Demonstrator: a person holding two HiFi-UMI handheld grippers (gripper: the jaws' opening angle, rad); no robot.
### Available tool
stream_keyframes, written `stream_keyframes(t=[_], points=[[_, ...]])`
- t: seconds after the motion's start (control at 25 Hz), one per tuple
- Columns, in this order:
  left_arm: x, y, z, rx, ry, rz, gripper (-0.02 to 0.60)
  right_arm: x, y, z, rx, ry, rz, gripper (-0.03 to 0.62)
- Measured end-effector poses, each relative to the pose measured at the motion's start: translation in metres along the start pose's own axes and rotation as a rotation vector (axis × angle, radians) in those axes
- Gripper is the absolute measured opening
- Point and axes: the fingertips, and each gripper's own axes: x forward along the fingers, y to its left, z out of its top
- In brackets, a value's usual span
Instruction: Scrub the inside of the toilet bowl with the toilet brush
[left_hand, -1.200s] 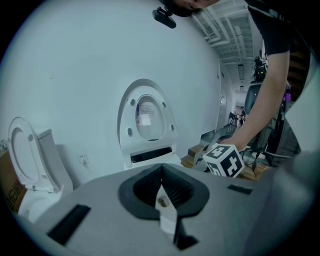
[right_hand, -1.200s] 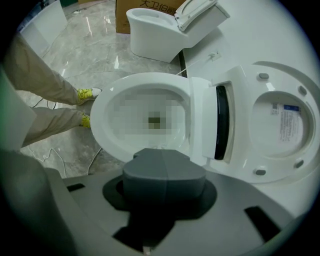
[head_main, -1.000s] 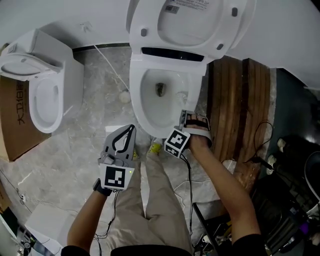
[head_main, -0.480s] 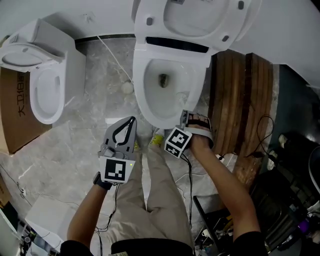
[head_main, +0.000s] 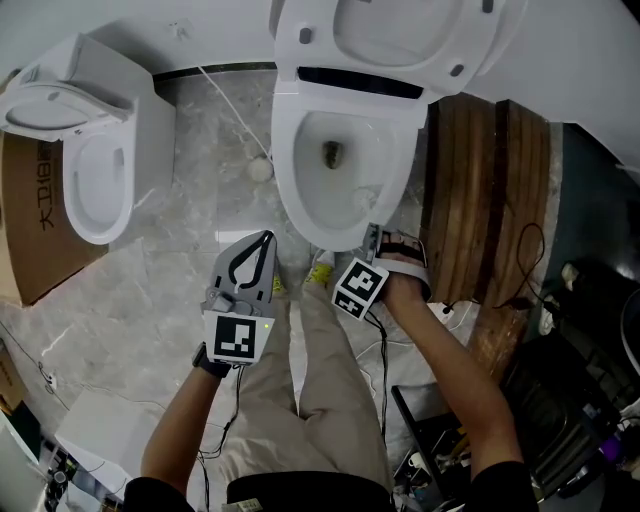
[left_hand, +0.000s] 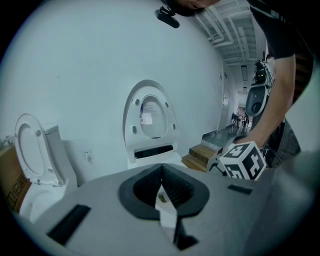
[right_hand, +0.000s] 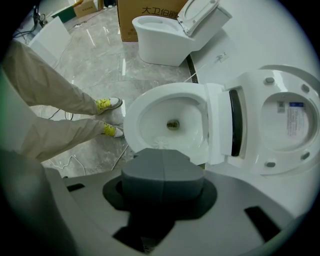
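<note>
While the right gripper (head_main: 373, 233) clenches the toilet brush (head_main: 364, 194), brush axis runs along its jaws, head up-frame inside the toilet bowl (head_main: 286, 172) | left gripper (head_main: 265, 238) closed empty, lower left.

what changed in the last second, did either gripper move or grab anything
Hardly anything: the head view drifted, so the toilet bowl sits slightly further right in it. The right gripper stays at the bowl's front rim, the left gripper over the floor, both with fingers together. Nothing taken or let go.
</note>
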Motion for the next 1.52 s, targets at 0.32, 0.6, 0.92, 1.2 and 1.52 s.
stream_keyframes(t=[0.32,0.6,0.92,1.2,1.52], points=[[-0.007,0.008,-0.007,-0.062,0.009,0.034,0.011,-0.011,0.016,0.009,-0.008,-0.005,0.027,0.153],[-0.007,0.007,-0.013,-0.068,0.018,0.03,0.011,-0.022,0.024,0.016,0.022,-0.028,0.076,0.152],[-0.006,0.01,-0.012,-0.081,0.015,0.028,0.011,-0.034,0.036,0.032,0.031,-0.069,0.113,0.152],[-0.003,0.011,-0.011,-0.069,0.014,0.024,0.011,-0.041,0.037,0.046,0.045,-0.129,0.133,0.15],[-0.004,0.017,-0.013,-0.086,0.015,0.043,0.011,-0.047,0.033,0.064,0.029,-0.205,0.14,0.149]])
